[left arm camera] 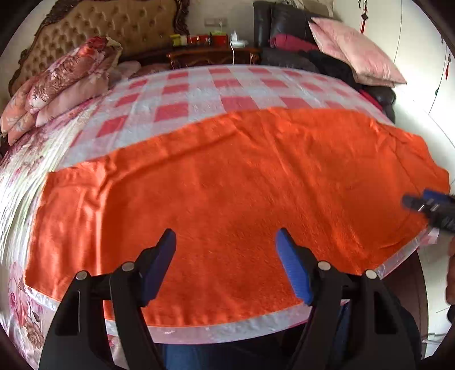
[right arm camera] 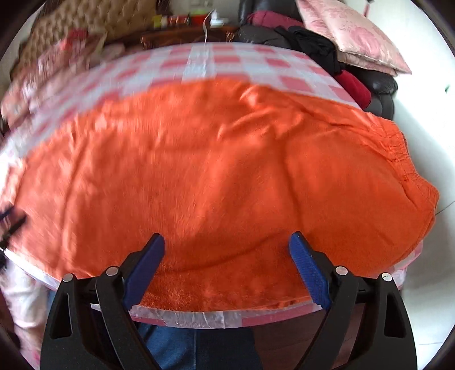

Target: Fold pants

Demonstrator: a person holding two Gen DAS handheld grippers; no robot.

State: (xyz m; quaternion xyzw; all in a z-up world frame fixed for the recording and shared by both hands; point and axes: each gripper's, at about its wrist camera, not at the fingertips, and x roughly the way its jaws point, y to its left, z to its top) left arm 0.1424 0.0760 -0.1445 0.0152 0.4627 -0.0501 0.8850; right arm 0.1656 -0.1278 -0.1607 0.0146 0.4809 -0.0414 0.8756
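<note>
Orange fleece pants (left arm camera: 227, 182) lie flat across the near end of the bed, legs to the left, elastic waistband (right arm camera: 398, 153) to the right. They also fill the right wrist view (right arm camera: 216, 170). My left gripper (left arm camera: 226, 239) is open and empty, just above the pants near their front edge. My right gripper (right arm camera: 227, 242) is open and empty, above the pants' waist end. The right gripper also shows at the right edge of the left wrist view (left arm camera: 429, 207). The left gripper shows blurred at the left edge of the right wrist view (right arm camera: 10, 224).
The bed has a pink-and-white checked cover (left arm camera: 199, 91). Floral pillows (left arm camera: 65, 85) are stacked at the far left by the tufted headboard (left arm camera: 113, 25). A pink cushion (left arm camera: 355, 54) and dark clothes (left arm camera: 327, 62) lie at the far right. A wooden nightstand (left arm camera: 213, 55) stands behind.
</note>
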